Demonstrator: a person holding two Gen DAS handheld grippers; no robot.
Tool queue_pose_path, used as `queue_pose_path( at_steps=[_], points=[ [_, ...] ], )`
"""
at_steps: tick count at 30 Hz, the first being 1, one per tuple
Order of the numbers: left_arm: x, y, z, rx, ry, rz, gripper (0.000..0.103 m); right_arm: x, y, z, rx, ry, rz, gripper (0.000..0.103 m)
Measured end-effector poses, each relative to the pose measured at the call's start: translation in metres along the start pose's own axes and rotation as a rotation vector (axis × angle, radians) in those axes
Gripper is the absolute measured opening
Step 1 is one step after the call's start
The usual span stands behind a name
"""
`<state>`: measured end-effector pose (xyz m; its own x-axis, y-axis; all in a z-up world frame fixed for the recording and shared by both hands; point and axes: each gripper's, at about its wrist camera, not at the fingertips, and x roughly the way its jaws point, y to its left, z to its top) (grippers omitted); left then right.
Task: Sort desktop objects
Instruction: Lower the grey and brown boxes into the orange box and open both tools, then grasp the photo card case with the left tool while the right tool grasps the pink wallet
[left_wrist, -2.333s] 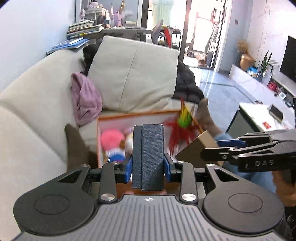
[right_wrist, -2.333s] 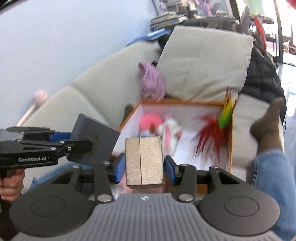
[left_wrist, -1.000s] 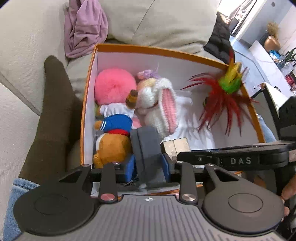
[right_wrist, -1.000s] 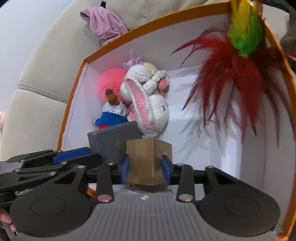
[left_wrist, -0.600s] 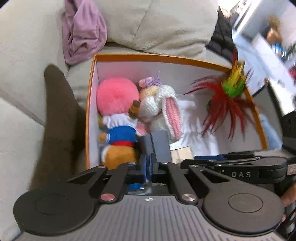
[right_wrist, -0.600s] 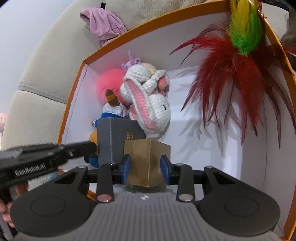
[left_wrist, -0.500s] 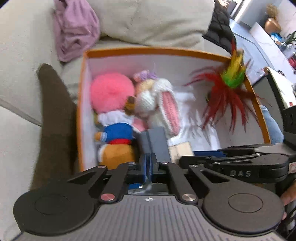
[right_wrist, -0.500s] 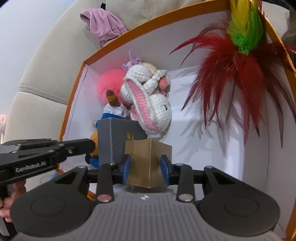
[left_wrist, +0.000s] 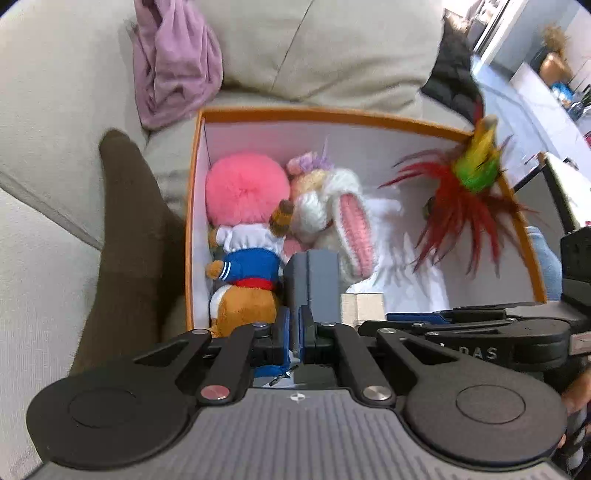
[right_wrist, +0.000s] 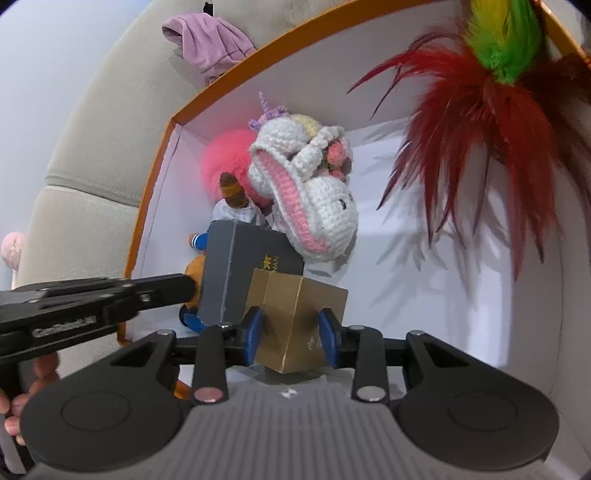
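An orange-rimmed box (left_wrist: 332, 115) with white walls is seen on a beige sofa (left_wrist: 55, 92). The left tool (left_wrist: 294, 325) is closed and empty, above a grey box (left_wrist: 314, 273) standing inside at 6 o'clock. The right tool (right_wrist: 291, 332) is clamped on a gold box (right_wrist: 295, 314) just beside it. Plush toys (left_wrist: 247, 258) are seen at 9 o'clock, a feather toy (left_wrist: 461, 206) at 3 o'clock.

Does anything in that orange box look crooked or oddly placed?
Yes: the dark grey box leans tilted among the plush toys in the orange-rimmed box, and the red feather toy sticks out over its rim.
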<state>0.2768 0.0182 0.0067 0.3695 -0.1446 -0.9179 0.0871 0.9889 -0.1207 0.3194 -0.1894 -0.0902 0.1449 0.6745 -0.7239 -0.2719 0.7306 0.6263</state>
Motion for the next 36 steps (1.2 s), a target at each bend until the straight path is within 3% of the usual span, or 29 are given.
queue_pose_path(
  at_steps=[3, 5, 8, 11, 15, 21, 23, 25, 28, 31, 36],
  points=[
    [-0.023, -0.005, -0.016, 0.018, -0.069, -0.019, 0.006, -0.020, 0.013, -0.010, -0.090, -0.073, -0.030, 0.040],
    [-0.039, -0.008, -0.029, 0.029, -0.101, -0.027, 0.014, -0.036, 0.021, -0.020, -0.143, -0.117, -0.028, 0.040],
    [-0.059, -0.011, -0.053, 0.044, -0.140, -0.014, 0.017, -0.061, 0.036, -0.043, -0.219, -0.195, -0.031, 0.040],
    [-0.073, -0.015, -0.080, 0.076, -0.174, 0.027, 0.021, -0.085, 0.052, -0.076, -0.297, -0.278, -0.050, 0.044],
    [-0.077, -0.026, -0.120, 0.201, -0.208, 0.123, 0.023, -0.100, 0.067, -0.119, -0.389, -0.308, -0.080, 0.048],
    [-0.056, -0.036, -0.170, 0.385, -0.164, 0.184, 0.033, -0.071, 0.063, -0.170, -0.424, -0.168, -0.126, 0.050],
    [-0.047, -0.043, -0.187, 0.485, -0.158, 0.209, 0.048, -0.056, 0.062, -0.186, -0.491, -0.120, -0.170, 0.057],
    [-0.036, -0.049, -0.205, 0.603, -0.157, 0.227, 0.057, -0.041, 0.066, -0.200, -0.589, -0.066, -0.224, 0.057],
    [-0.018, -0.059, -0.226, 0.786, -0.133, 0.284, 0.057, -0.026, 0.074, -0.217, -0.752, -0.009, -0.278, 0.057],
    [0.000, -0.066, -0.239, 0.932, -0.102, 0.329, 0.058, -0.014, 0.081, -0.229, -0.911, 0.041, -0.327, 0.065],
    [0.025, -0.067, -0.249, 1.079, -0.030, 0.381, 0.062, 0.005, 0.082, -0.244, -1.098, 0.111, -0.398, 0.068]
  ],
)
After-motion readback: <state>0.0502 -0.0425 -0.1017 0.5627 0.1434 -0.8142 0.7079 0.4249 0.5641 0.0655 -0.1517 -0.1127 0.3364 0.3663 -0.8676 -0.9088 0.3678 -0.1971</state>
